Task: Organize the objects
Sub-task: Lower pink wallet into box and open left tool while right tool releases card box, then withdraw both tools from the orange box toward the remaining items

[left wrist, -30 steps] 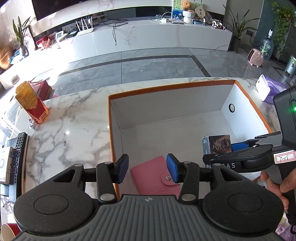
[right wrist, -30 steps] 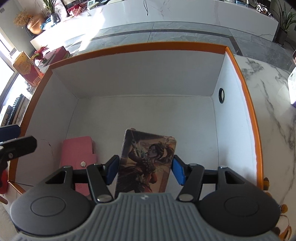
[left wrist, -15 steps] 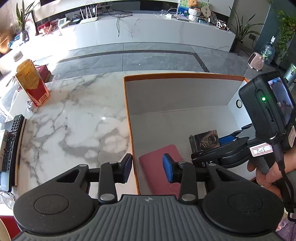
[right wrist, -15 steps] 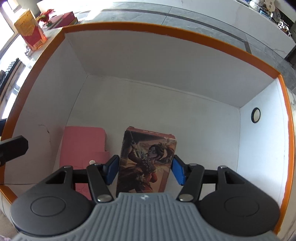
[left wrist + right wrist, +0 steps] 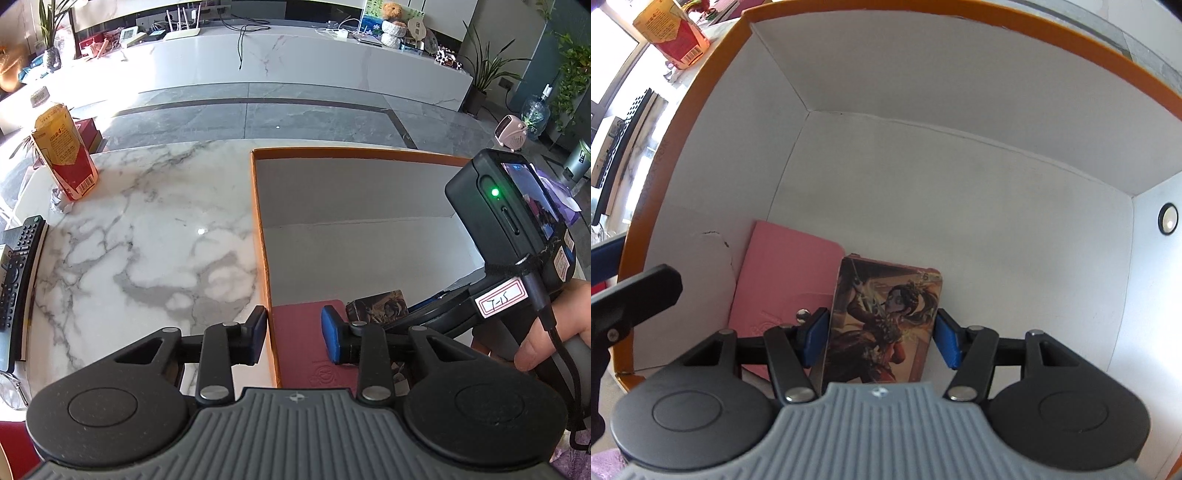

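The right tongs [image 5: 881, 341] grip an illustrated card box [image 5: 882, 321], a blue pad pressed to each long side, low in the middle of the right wrist view. The card box is well down inside the orange-rimmed box [image 5: 701, 92]; whether its far end already touches the white floor cannot be told. Just to its left in that view lies a pink wallet [image 5: 783, 280], flat on the box floor against the left wall, snap side up.

The left tongs [image 5: 293, 336] hold nothing. Their jaws are closing, and they straddle the orange wall of the box at the bottom centre of the left wrist view: one pad outside over the marble worktop [image 5: 147, 240], the other inside above the wallet [image 5: 299, 332]. Neither pad seems to press on the wall.

So one thing looks put away, the wallet, and a second is about to join it. What is left for this one, as I judge it, is to set it down beside the wallet and let go.

Outside the box, at the upper left of the left wrist view, a red and yellow carton [image 5: 64, 151] stands on the worktop, and a remote control [image 5: 20, 266] lies at the left edge. Whether these are meant for the box cannot be told.
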{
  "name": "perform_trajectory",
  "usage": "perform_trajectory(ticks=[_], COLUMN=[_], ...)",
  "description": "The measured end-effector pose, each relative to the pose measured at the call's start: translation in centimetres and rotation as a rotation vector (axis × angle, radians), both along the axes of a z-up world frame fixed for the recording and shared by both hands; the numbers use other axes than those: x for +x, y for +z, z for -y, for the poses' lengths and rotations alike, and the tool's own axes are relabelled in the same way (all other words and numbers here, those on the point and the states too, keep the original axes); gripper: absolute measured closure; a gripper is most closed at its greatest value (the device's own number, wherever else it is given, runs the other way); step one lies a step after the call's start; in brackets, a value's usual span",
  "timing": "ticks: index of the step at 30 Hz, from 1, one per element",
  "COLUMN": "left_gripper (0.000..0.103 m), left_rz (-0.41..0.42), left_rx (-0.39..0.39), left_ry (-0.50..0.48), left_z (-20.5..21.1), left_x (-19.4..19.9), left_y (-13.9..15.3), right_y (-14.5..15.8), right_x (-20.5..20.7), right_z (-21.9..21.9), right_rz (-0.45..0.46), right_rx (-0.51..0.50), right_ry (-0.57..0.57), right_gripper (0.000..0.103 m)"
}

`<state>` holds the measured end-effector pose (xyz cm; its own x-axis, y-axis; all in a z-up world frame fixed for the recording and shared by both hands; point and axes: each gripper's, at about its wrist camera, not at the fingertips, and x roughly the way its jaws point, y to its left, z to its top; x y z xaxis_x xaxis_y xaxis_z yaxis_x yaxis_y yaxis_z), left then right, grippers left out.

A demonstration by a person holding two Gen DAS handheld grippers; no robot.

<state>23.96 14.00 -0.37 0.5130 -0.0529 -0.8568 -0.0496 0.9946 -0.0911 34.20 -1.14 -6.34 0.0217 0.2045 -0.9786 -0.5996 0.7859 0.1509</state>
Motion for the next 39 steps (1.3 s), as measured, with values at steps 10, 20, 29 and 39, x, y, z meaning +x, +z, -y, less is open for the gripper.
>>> perform_trajectory(ticks=[10, 20, 29, 39], left_gripper=[0.070, 0.075, 0.075, 0.075], left_rz=[-0.004, 0.001, 0.008, 0.135], left_rx=[0.004, 0.060, 0.068, 0.047], left_ry=[0.007, 0.006, 0.010, 0.033], left_z=[-0.1, 0.6, 0.7, 1.4], left_x=[0.0, -0.2, -0.5, -3.7], left_y=[0.0, -0.1, 0.0, 3.0], right_y=[1.0, 2.2, 3.1, 8.5], right_x=[-0.3, -1.0, -1.8, -5.2], right_z=[0.8, 2.6, 3.8, 6.7], right_rz=[0.004, 0.025, 0.016, 0.285], right_rx=[-0.008, 0.019, 0.022, 0.130], right_ry=[0.015, -0.005, -0.010, -0.015], right_gripper=[0.027, 0.052, 0.052, 0.052])
